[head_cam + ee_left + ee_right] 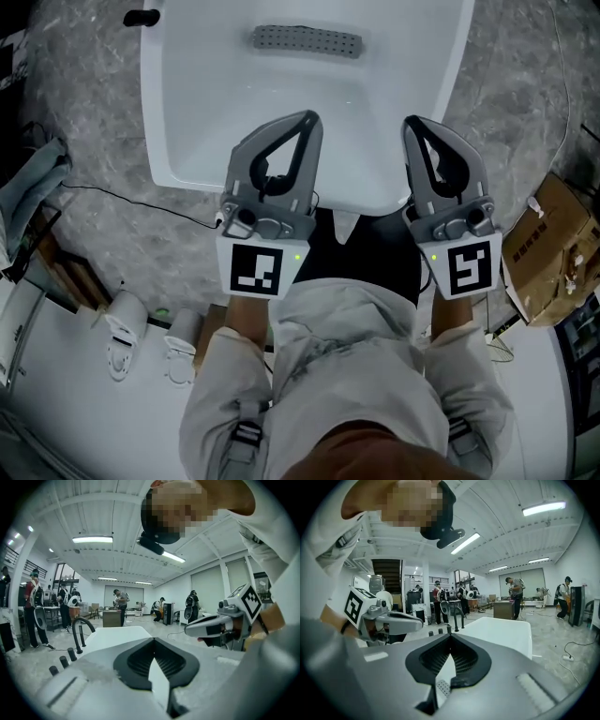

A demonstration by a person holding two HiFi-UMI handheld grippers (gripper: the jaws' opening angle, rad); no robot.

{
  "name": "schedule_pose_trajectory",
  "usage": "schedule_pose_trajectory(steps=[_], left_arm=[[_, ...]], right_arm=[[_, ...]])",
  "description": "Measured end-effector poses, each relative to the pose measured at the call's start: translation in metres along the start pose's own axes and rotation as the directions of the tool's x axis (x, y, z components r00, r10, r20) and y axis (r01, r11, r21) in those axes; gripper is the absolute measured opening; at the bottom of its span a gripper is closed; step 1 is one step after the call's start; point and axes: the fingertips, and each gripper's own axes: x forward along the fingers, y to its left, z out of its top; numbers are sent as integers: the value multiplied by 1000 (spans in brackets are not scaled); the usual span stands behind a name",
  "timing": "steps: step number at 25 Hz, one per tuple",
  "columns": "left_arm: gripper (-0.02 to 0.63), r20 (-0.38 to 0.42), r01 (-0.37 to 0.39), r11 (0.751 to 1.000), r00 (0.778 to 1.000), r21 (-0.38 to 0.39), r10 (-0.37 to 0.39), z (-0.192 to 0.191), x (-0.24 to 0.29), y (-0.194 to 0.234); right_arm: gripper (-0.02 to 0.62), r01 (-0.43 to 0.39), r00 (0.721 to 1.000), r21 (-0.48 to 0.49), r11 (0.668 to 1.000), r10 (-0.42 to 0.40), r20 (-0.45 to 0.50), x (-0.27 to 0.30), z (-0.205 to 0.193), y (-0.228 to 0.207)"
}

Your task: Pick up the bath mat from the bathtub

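A grey perforated bath mat lies on the floor of the white bathtub, at its far end. Both grippers hover over the tub's near rim, side by side, well short of the mat. The left gripper is shut with its tips touching and nothing between them. The right gripper is also shut and empty. In the left gripper view the jaws meet over the tub. In the right gripper view the jaws are closed, and a bit of the mat shows through the gap below them.
A black faucet stands at the tub's far left corner. A cardboard box sits on the floor at the right. A cable runs over the grey floor at the left, near some white items. People stand far behind.
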Motion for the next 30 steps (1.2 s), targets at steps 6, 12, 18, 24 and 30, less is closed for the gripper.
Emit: schedule_pose_trajectory(steps=[6, 12, 18, 24, 30], left_arm=[[5, -34, 17, 1000, 999, -5, -17, -40, 19, 7], [5, -42, 53, 999, 998, -2, -53, -80, 39, 9], [5, -59, 91, 996, 994, -6, -91, -117, 46, 7], [5, -63, 87, 996, 994, -24, -89, -140, 56, 14], [5, -80, 93, 995, 992, -27, -95, -165, 75, 19]], right_arm=[[2, 0, 1000, 22, 1000, 1, -19, 17, -35, -8], [2, -3, 999, 35, 999, 4, -37, 35, -79, -14], [2, -4, 999, 46, 999, 7, -52, 50, -111, -10], [3, -6, 998, 43, 999, 9, -67, 64, -133, -16], [3, -16, 995, 50, 999, 21, -97, 80, -159, -25]])
